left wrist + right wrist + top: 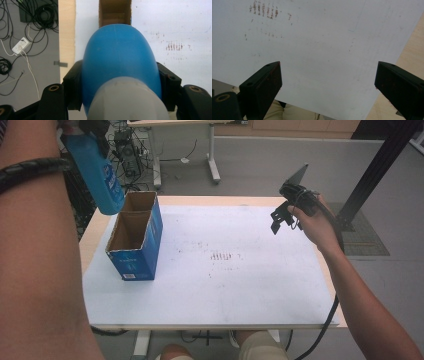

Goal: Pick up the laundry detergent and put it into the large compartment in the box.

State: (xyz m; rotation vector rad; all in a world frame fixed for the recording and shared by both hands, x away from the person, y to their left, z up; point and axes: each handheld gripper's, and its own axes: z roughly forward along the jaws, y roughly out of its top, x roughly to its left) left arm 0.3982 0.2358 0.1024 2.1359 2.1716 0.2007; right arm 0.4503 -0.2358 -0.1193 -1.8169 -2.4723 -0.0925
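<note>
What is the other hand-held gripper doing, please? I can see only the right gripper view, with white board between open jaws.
Observer: The left hand-held gripper is clamped on a blue bottle.
Operator: Where is that bottle now?
Observer: It hangs tilted above an open blue cardboard box at the table's left.
Operator: Is anything inside the box?
Observer: Its two visible compartments look empty, though the bottle hides part of the far one.
</note>
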